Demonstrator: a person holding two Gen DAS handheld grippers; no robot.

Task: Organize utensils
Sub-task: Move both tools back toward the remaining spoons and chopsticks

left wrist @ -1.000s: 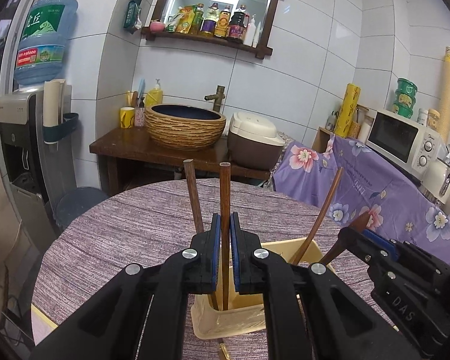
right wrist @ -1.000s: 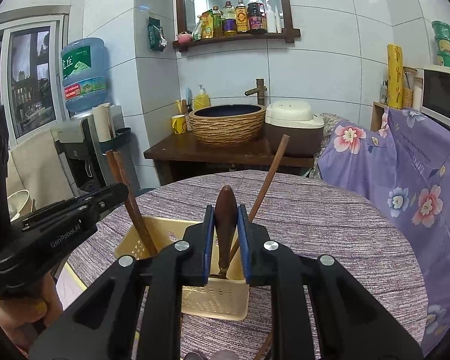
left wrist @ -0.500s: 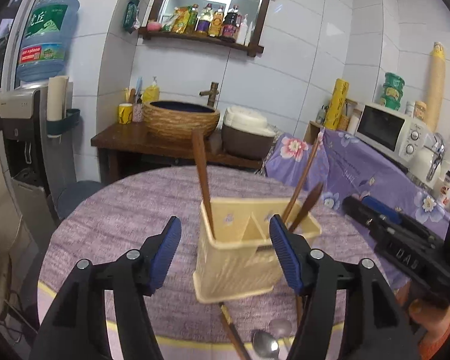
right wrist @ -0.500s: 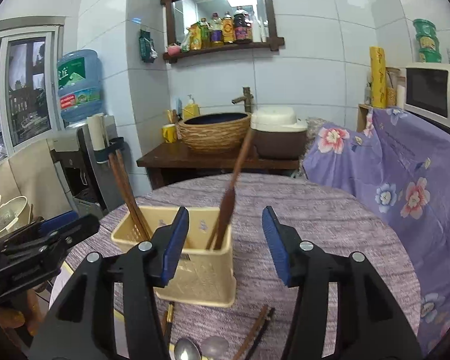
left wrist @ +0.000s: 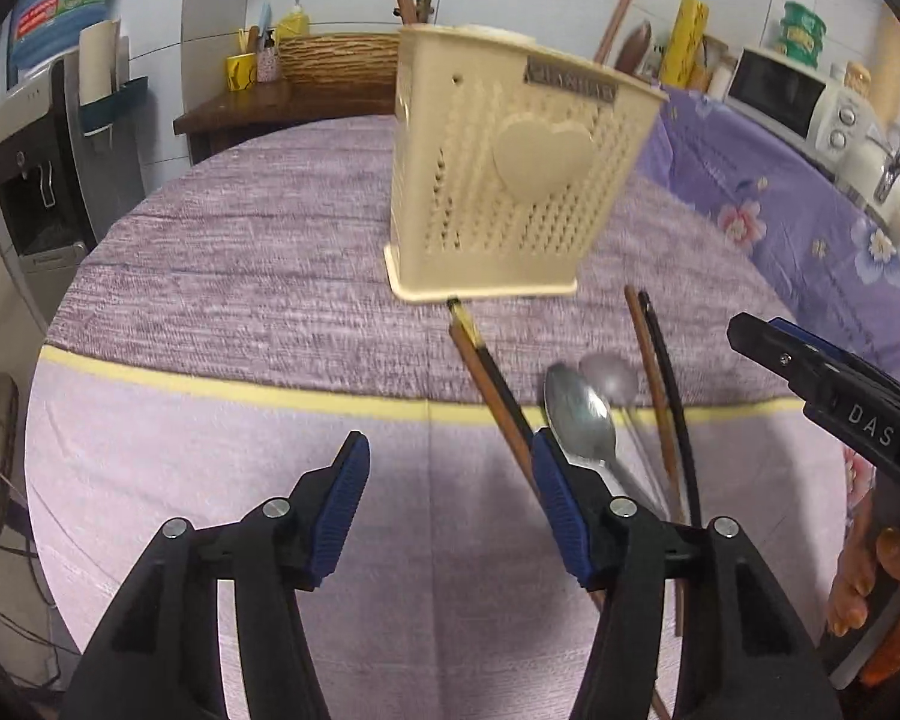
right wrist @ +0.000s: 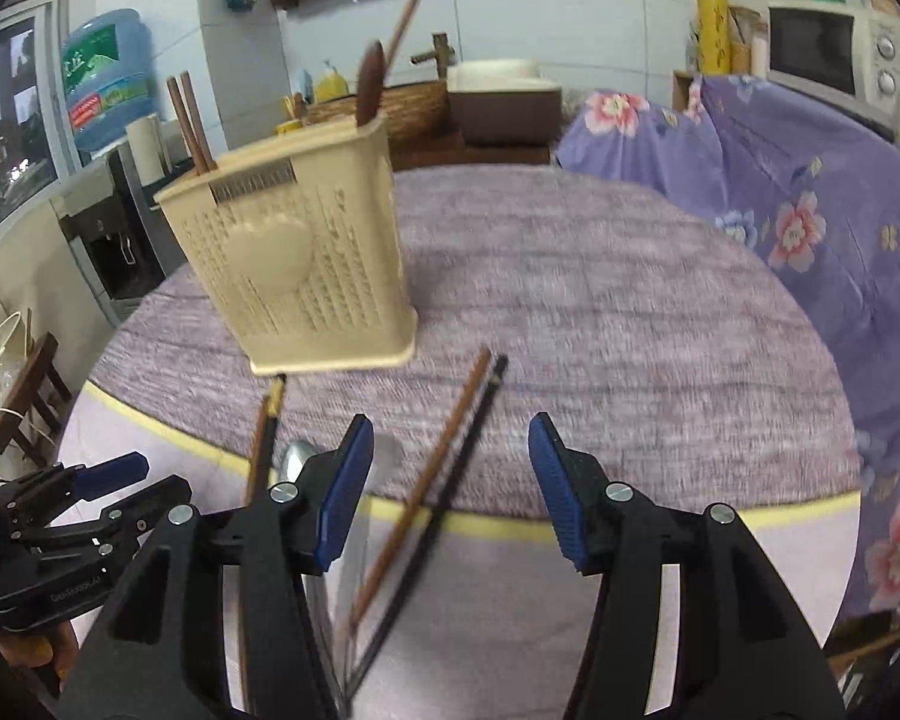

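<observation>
between the blue pads of the left gripper (left wrist: 450, 480) there is only bare tablecloth, and the jaws are closing with nothing between them. its right pad (left wrist: 561, 504) stands just beside the bowl of a steel spoon (left wrist: 579, 420) and partly covers a brown chopstick (left wrist: 486, 378) that lies with a black one (left wrist: 501, 387); whether it touches them i cannot tell. a second spoon (left wrist: 609, 375) lies close behind the first one.

the right gripper (right wrist: 450, 480) is released too, the jaws apart and holding nothing. between its pads, on the cloth, lies another pair, one brown chopstick (right wrist: 426, 486) and one black chopstick (right wrist: 450, 480), side by side and crossing the yellow stripe (right wrist: 750, 519) that runs near the front edge of the table (right wrist: 600, 300). all loose utensils lie near this front edge, between the holder and the grippers, the first pair with its tips almost at the holder's base.

the cream utensil holder (left wrist: 510, 180) stands upright further in, toward the middle of the round table, with a heart shape on its perforated front wall. two brown chopsticks (right wrist: 189, 120) stand in its left side as the right camera sees it, and a dark wooden spoon handle (right wrist: 369, 84) with one more stick rises from the right side.

at the right edge of the left view a hand (left wrist: 864, 576) holds the other gripper's handle. behind the table are a purple flowered cover (right wrist: 810, 192) and a microwave (left wrist: 786, 93).
</observation>
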